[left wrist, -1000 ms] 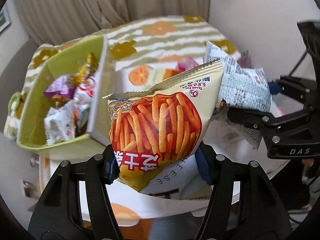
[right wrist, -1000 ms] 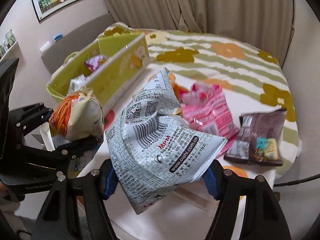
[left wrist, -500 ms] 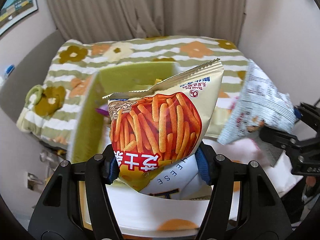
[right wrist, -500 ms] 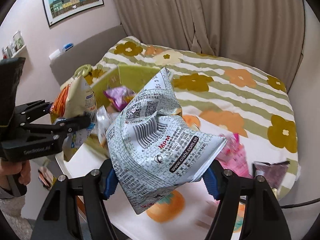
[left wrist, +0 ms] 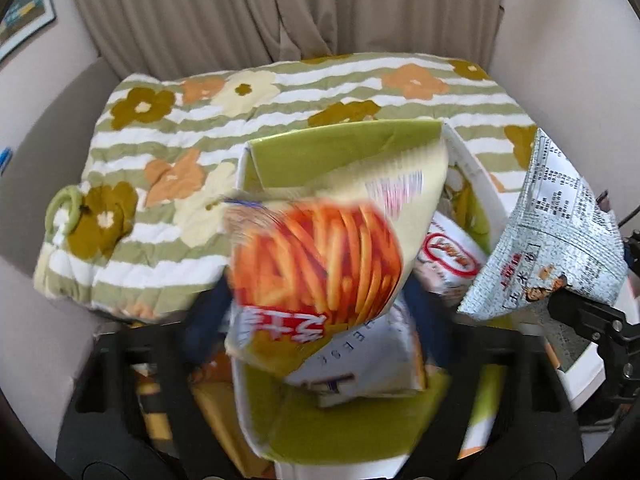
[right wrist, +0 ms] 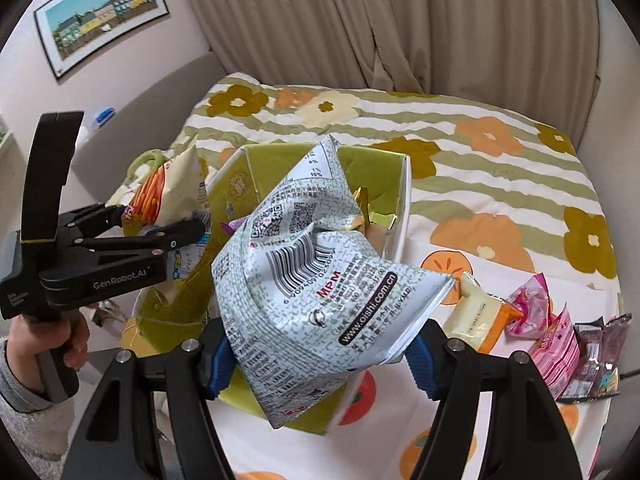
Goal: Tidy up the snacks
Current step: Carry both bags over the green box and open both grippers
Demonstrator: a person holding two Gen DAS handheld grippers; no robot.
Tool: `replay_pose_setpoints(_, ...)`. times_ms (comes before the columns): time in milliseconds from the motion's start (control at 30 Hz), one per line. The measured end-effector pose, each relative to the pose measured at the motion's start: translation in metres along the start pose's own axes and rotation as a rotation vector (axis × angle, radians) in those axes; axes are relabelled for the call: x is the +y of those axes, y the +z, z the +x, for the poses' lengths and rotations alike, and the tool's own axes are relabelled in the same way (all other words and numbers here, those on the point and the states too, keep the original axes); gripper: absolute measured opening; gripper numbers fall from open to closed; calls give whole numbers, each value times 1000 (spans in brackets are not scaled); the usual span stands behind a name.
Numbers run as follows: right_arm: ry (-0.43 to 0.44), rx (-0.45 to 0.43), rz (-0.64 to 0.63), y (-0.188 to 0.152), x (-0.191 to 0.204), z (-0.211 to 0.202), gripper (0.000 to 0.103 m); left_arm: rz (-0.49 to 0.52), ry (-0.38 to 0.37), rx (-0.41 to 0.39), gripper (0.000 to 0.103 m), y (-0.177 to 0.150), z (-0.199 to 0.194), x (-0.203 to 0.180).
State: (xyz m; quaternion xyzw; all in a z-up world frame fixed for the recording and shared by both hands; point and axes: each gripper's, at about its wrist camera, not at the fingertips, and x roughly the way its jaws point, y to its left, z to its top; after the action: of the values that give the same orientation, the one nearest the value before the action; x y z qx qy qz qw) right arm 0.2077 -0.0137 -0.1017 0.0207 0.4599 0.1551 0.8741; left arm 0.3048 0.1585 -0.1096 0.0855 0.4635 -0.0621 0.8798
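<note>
Left gripper [left wrist: 320,320] jaws clamped on the fries snack bag [left wrist: 320,264], bag blurred, sticking up and forward from the jaws. In the right wrist view the same left gripper [right wrist: 160,226] shows at left with the fries bag [right wrist: 168,192] pinched between the jaws, held by the person's hand [right wrist: 60,340]. Directly ahead of and below the left jaws: green box [left wrist: 344,148], open top, other wrapped snacks inside at the right, one with a red oval logo [left wrist: 452,256].

Right gripper [right wrist: 320,356] jaws clamped on the lower part of the grey-white printed snack bag [right wrist: 316,280], barcode side facing the camera, bag crumpled and tilted. Green box [right wrist: 240,184] lies just behind and under this bag; a gold wrapper [right wrist: 372,212] pokes out inside it. From the left wrist view the grey-white bag [left wrist: 552,240] hangs to the right of the left jaws, above the box's right edge.

Right of the right jaws, on the persimmon-print cloth [right wrist: 440,432]: cream-orange packet [right wrist: 480,316], pink packets [right wrist: 548,328], dark brown packet [right wrist: 600,356]. Floral striped quilt on the bed [right wrist: 500,120] beyond the box. Curtain [right wrist: 360,20] behind, framed picture [right wrist: 100,12] on the wall.
</note>
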Motion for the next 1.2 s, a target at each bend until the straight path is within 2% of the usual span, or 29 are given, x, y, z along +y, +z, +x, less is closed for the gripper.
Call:
replay_pose_setpoints(67, -11, 8, 12, 1, 5, 4, 66, 16, -20, -29, 102, -1, -2, 0)
replay_pose_setpoints(300, -46, 37, 12, -4, 13, 10, 66, 9, -83, -36, 102, -6, -2, 5)
replay_pose_setpoints(533, 2, 30, -28, -6, 21, 22, 66, -11, -60, -38, 102, -15, -15, 11)
replay_pose_setpoints(800, 35, 72, -56, -7, 23, 44, 68, -50, -38, -17, 102, -24, -20, 14)
replay_pose_setpoints(900, 27, 73, -56, -11, 22, 48, 77, -73, -39, -1, 102, -28, -18, 18)
replay_pose_setpoints(933, 27, 61, -54, -12, 22, 48, 92, -82, -33, 2, 102, -31, -18, 19)
replay_pose_setpoints(967, 31, 36, -53, -15, 20, 45, 103, -95, -28, 6, 102, -34, -17, 21)
replay_pose_setpoints(1100, 28, -34, -91, -26, 22, 36, 103, -162, -50, 35, 102, -49, -14, 27)
replay_pose_setpoints(1200, 12, -39, -126, -32, 26, 33, 103, -165, -44, 59, 102, -60, -12, 24)
